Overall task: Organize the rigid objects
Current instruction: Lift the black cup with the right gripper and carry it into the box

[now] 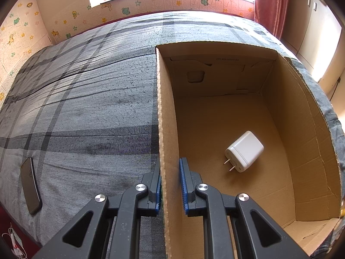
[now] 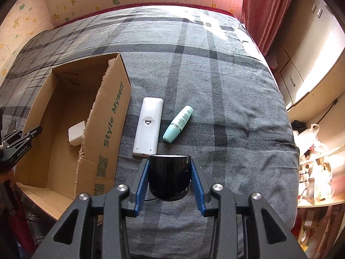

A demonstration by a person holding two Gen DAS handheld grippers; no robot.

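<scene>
An open cardboard box [image 1: 167, 116] [image 2: 112, 116] lies on a grey checked bed. My left gripper [image 1: 170, 185] is shut on the box's left wall, one blue pad on each side. A white charger plug [image 1: 244, 151] [image 2: 76, 135] rests on the box floor. My right gripper [image 2: 170, 177] is shut on a glossy black round object [image 2: 169, 177], held above the bed to the right of the box. Just beyond it on the bedcover lie a white remote control [image 2: 147, 126], face down, and a mint green bottle [image 2: 177, 124].
A dark phone [image 1: 31, 185] lies on the bedcover at the left near the bed edge. A red curtain [image 2: 258, 13] and cabinets [image 2: 301, 64] stand to the right, and cluttered shelves [image 2: 314, 168] are beside the bed. The left gripper shows at the box's left side [image 2: 15, 142].
</scene>
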